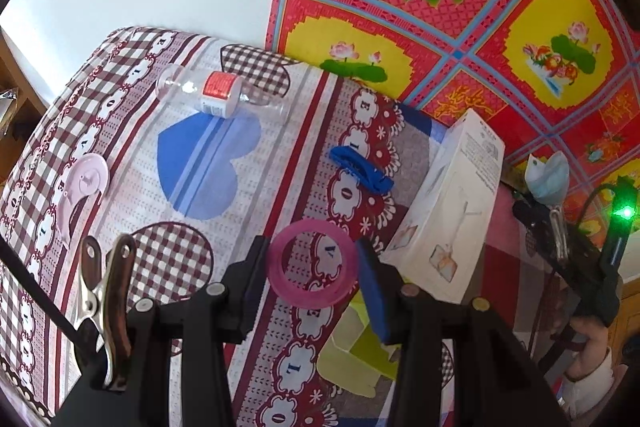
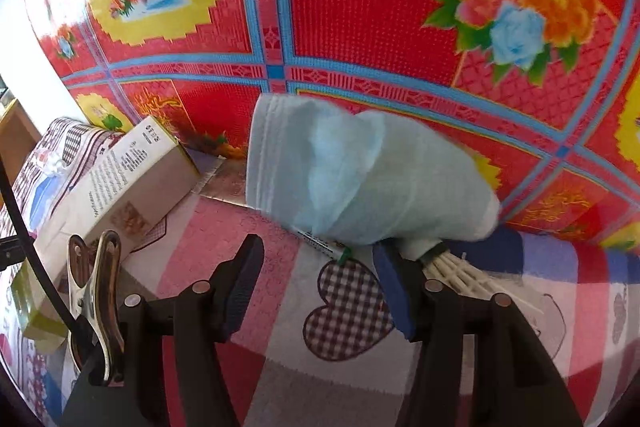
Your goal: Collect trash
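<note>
Right wrist view gives me the main fact: the light blue face mask (image 2: 360, 179) is in front of the right gripper (image 2: 319, 251), but not in the middle of it. It lies just past the tip of the right finger and to the right of the gap. Its long side runs from far left to near right, across the line of the fingers. The jaws stand wide, with only checked cloth (image 2: 348, 311) showing between the pads. The mask is blurred, and I cannot tell if one corner hangs on the fingertip or if it is already free.

Under the mask lie a thin pen (image 2: 320, 241) and a white ribbed thing (image 2: 452, 269), both very near the right finger. A white box (image 2: 132, 179) lies farther to the left.

My left gripper (image 1: 314, 251) is at a narrow opening, with a pink ring (image 1: 304, 301) between its pads. Both pads seem to press on its sides, so I judge it is held.

I think the right hand is clearly the nearer one to the mask. To take it, I would move this gripper a little right and forward, so the mask comes between the pads. A clear bottle (image 1: 216, 95) lies far to the left, well apart from both grippers.
</note>
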`<move>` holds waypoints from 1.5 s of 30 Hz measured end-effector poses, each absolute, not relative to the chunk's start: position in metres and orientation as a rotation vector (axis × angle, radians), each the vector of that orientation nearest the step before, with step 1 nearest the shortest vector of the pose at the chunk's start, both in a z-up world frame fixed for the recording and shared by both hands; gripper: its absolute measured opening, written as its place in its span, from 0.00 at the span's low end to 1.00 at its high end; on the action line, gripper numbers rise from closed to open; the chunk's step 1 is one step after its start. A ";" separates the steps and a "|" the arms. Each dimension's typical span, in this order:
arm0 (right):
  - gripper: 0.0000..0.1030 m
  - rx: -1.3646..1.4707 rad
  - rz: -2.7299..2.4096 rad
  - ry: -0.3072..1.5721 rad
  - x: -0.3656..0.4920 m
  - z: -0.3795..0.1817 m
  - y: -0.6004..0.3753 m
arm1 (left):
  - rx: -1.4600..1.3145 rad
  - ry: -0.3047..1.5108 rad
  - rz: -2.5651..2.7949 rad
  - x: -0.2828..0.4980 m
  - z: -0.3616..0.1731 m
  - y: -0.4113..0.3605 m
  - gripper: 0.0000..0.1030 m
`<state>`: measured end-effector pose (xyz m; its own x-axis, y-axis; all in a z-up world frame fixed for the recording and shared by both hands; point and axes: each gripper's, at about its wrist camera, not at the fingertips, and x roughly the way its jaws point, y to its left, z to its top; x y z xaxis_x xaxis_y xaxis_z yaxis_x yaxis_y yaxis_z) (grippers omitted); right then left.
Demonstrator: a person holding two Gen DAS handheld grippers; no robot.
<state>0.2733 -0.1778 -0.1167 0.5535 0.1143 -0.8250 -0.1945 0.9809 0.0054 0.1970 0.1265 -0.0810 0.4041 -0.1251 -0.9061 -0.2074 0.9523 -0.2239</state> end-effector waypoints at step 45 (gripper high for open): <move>0.11 0.056 0.335 0.987 0.205 -0.096 -0.150 | -0.276 1.120 -0.035 0.175 -0.051 0.101 0.44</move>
